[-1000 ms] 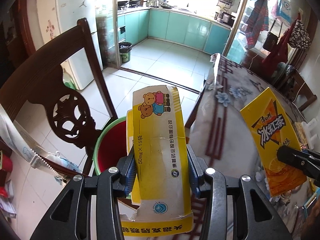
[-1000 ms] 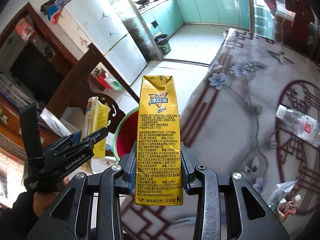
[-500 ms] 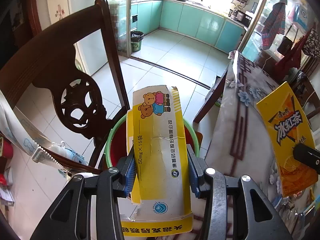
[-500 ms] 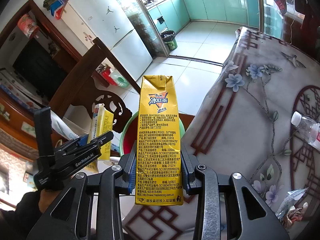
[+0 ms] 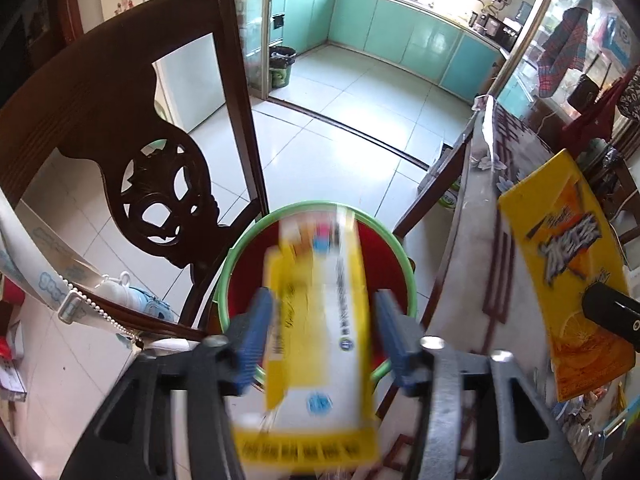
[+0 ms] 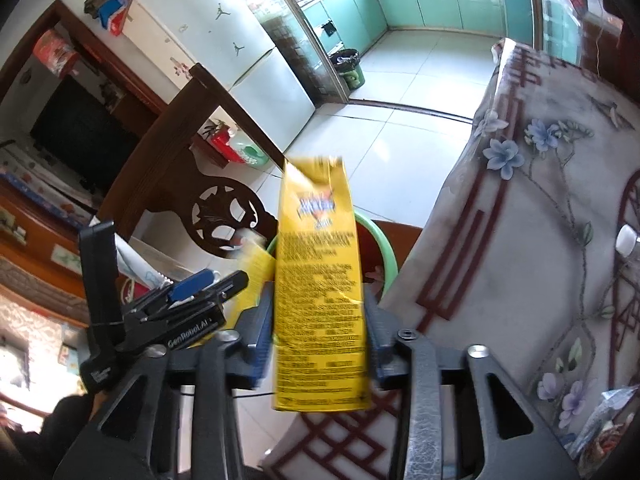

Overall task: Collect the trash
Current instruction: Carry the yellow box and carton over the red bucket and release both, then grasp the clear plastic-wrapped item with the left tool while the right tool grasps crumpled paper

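Left gripper (image 5: 324, 328): fingers spread; the yellow medicine box (image 5: 316, 344) lies blurred between them, clear of both pads, over the red bin (image 5: 240, 280) at lower centre. Right gripper (image 6: 318, 336): a yellow drink carton (image 6: 318, 300) sits between its pads; grip cannot be confirmed. Only the right view shows "GenRobot.AI" lettering, lower left. Count: two cartons, one bin.

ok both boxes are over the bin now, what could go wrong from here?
1. The medicine box looks blurred and loose between the left gripper jaws; tumbling, it could clip the bin rim.
2. The drink carton sits nearer the table edge than the bin's centre, so releasing now may miss.
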`<state>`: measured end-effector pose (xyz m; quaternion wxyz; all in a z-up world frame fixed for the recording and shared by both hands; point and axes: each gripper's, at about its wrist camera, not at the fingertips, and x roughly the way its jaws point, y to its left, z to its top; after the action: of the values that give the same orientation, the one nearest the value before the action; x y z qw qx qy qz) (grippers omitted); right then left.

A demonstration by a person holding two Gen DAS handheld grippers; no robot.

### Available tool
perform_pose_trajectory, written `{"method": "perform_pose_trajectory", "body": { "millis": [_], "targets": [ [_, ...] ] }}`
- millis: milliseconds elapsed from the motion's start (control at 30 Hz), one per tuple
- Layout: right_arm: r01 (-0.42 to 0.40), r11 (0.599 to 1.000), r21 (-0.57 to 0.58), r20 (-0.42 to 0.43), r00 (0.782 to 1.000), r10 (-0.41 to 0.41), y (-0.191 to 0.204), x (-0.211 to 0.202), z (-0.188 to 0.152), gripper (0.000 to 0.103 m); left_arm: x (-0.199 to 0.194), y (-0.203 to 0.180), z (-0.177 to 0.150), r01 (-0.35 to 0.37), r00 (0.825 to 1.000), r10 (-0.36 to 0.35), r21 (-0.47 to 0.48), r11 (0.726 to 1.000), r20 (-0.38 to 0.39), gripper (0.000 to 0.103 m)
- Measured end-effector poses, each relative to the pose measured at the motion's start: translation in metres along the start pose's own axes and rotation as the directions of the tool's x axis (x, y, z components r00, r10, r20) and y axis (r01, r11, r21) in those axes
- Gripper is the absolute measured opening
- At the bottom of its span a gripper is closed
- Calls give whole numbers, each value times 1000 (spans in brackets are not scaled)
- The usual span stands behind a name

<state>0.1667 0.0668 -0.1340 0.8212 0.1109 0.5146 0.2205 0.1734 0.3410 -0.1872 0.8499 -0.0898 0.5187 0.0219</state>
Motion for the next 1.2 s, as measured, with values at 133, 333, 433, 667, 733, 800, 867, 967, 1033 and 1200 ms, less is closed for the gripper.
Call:
{"method": "perform_pose_trajectory", "body": {
  "millis": [133,333,433,667,733,800,867,967,1033,1200],
  "targets": [
    [11,1000,16,20,1000,-12,-2,-3,0,76,-1,2,3,-3,1000,3,-8,1000,7,68],
    [32,999,13,36,999,-32,-7,-16,-4,76,-7,-4,3,8,1000,-8,-7,1000,17,68],
    [47,999,20,46,998,-48,-15,-27,-8,76,-12,-18,1,23,999,-24,19,1000,23,68],
    [125,987,101,73,988,-133,-62,-69,-35,76,-18,-76,-5,79,996,-82,112,991,22,68],
    [158,979,130,72,983,-168,-79,-80,-44,76,-19,-98,-9,97,995,-101,145,985,16,68],
    [191,967,170,68,976,-205,-101,-96,-55,76,-21,-121,-14,116,993,-120,177,977,10,68],
    [225,947,228,68,967,-246,-130,-115,-71,76,-23,-145,-22,136,990,-140,211,968,2,68],
    [262,914,310,58,954,-293,-166,-139,-91,76,-26,-179,-34,162,986,-164,251,954,-12,68],
    [287,886,365,32,947,-320,-192,-151,-109,76,-29,-199,-42,173,985,-174,272,946,-20,68],
    [286,843,454,-48,953,-298,-238,-155,-147,76,-34,-245,-65,203,979,-199,310,929,-46,68]
  ]
}}
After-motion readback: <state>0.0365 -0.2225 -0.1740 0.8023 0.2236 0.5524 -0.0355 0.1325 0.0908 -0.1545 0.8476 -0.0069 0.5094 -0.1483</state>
